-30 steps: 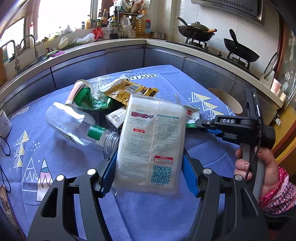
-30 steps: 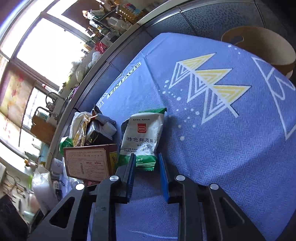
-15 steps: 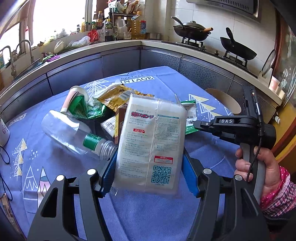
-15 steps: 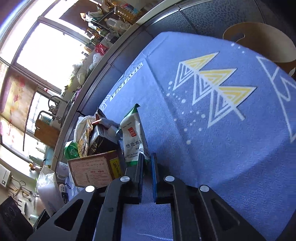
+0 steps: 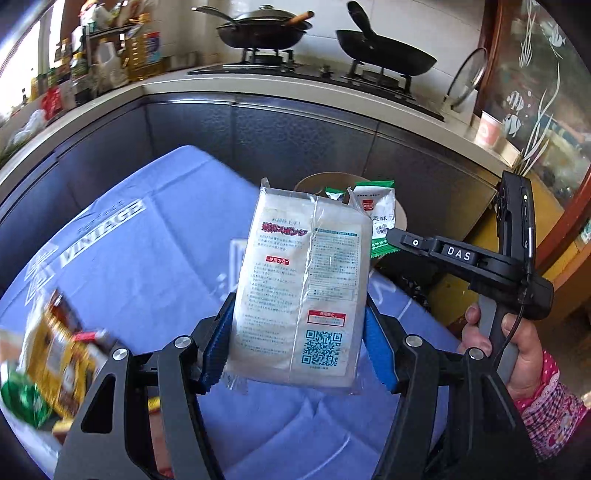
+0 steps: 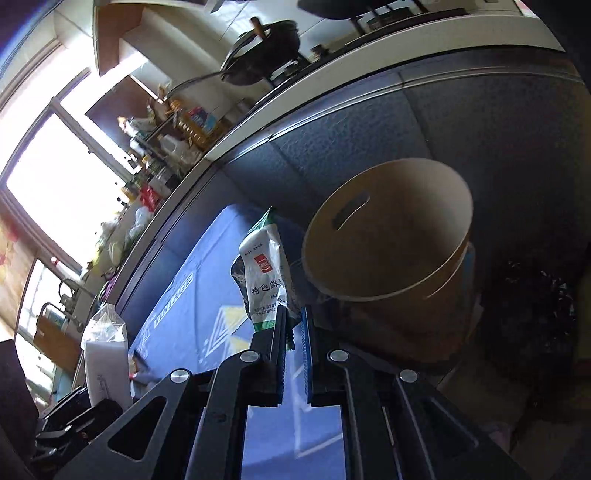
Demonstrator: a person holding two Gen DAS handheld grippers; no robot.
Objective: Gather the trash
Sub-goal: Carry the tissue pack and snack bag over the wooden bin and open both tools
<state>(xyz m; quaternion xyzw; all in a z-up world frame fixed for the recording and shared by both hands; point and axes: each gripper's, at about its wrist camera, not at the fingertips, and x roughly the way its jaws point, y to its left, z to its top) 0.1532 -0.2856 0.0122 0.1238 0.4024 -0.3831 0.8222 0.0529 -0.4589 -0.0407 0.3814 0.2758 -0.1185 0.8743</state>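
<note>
My left gripper (image 5: 297, 343) is shut on a clear sponge packet (image 5: 303, 288) with a QR code, held upright in the air over the blue tablecloth (image 5: 140, 266). My right gripper (image 6: 293, 325) is shut on a white and green snack packet (image 6: 264, 277) by its lower edge, lifted beside the brown paper bin (image 6: 391, 243). In the left wrist view the snack packet (image 5: 376, 210) and right gripper (image 5: 391, 236) show past the sponge packet, with the bin rim (image 5: 314, 179) behind. The sponge packet also shows at the left in the right wrist view (image 6: 105, 354).
Blurred wrappers and a yellow packet (image 5: 55, 362) lie at the table's left. Dark cabinets (image 5: 295, 140) and a counter with woks (image 5: 266, 29) stand behind. A black bag (image 6: 528, 306) lies on the floor right of the bin.
My right gripper closed on the snack packet and lifted it off the table toward the bin. My left gripper swung right with the sponge packet, away from the trash pile.
</note>
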